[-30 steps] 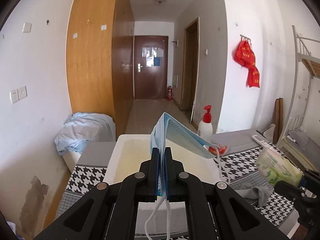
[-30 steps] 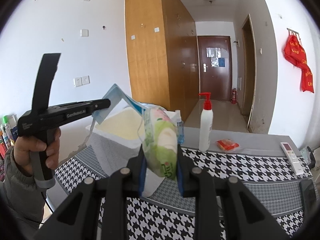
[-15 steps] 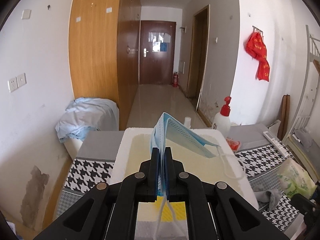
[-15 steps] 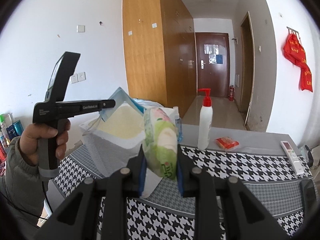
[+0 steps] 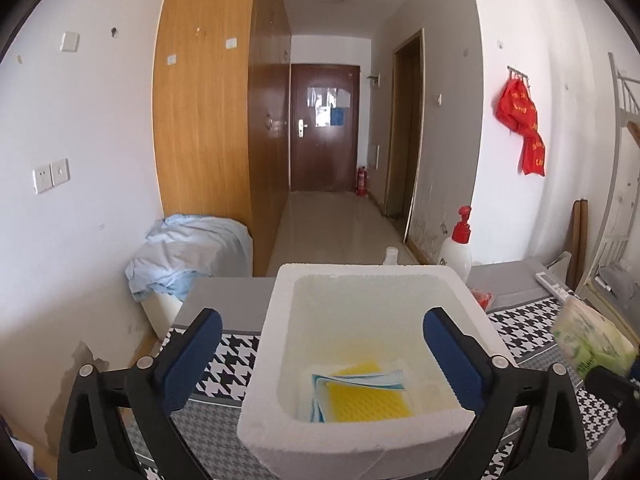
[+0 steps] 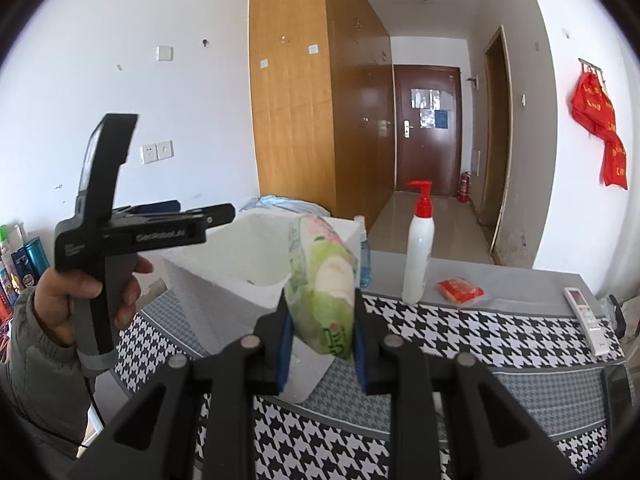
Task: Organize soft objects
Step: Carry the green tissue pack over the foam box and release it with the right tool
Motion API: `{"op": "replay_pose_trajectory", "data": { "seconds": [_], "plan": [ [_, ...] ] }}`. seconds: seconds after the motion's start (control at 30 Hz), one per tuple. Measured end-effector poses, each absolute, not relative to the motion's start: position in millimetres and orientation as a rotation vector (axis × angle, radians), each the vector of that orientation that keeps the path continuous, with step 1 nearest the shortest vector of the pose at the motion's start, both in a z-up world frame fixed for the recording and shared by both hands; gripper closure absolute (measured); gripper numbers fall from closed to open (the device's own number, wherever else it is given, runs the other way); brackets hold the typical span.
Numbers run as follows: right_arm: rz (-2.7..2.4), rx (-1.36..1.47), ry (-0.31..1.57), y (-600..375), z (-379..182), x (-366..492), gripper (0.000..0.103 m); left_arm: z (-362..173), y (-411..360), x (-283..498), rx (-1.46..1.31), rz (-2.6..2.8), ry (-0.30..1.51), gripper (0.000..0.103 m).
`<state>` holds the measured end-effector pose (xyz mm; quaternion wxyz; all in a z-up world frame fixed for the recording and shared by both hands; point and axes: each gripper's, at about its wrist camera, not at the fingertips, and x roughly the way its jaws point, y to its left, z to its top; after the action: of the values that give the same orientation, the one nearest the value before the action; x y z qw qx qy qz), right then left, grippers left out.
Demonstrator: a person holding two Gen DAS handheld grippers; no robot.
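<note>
A white foam box point(image 5: 276, 344) stands on the houndstooth-covered table. On its floor lie a blue face mask point(image 5: 358, 378) and a yellow sponge point(image 5: 368, 402). My left gripper point(image 5: 320, 344) hovers over the box's near side, its jaws opening wide with nothing between them. In the right wrist view the left gripper point(image 6: 216, 214) is held by a hand beside the box point(image 6: 256, 256). My right gripper point(image 6: 322, 344) is shut on a green tissue pack point(image 6: 324, 292), held above the table to the right of the box; the pack point(image 5: 588, 344) also shows at the left wrist view's right edge.
A white pump bottle point(image 6: 418, 256) with a red top, a small clear bottle point(image 6: 364, 256), an orange packet point(image 6: 460, 290) and a white remote point(image 6: 586, 316) lie on the table point(image 6: 460, 336). A blue cloth heap point(image 5: 188, 252) sits left of the table by the wall.
The left gripper opened and the blue face mask dropped into the foam box onto the sponge. The left gripper also moved forward over the box. The right gripper kept its hold on the tissue pack.
</note>
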<state>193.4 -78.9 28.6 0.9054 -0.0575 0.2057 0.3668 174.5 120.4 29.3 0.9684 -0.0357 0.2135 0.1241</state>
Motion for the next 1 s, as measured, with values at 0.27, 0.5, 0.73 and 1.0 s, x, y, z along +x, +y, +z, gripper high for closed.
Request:
{"op": "replay_pose_trajectory", "data": {
  "seconds": [0.27,0.5,0.73,1.0],
  "plan": [
    [0.764,-0.118,0.417,-69,32,193,0.073,35,124,152,-0.065,0.265,0.397,0.001],
    [0.768,-0.126,0.414,-58,35,194,0.073,38,131,134,-0.065,0.295,0.373,0.001],
    [0.777,-0.123,0.406,-51,39,194,0.073,34,138,122,-0.073,0.308,0.376,0.001],
    [0.783,-0.134,0.404,-33,46,196,0.073,33,143,108,-0.082,0.322,0.360,0.001]
  ]
}}
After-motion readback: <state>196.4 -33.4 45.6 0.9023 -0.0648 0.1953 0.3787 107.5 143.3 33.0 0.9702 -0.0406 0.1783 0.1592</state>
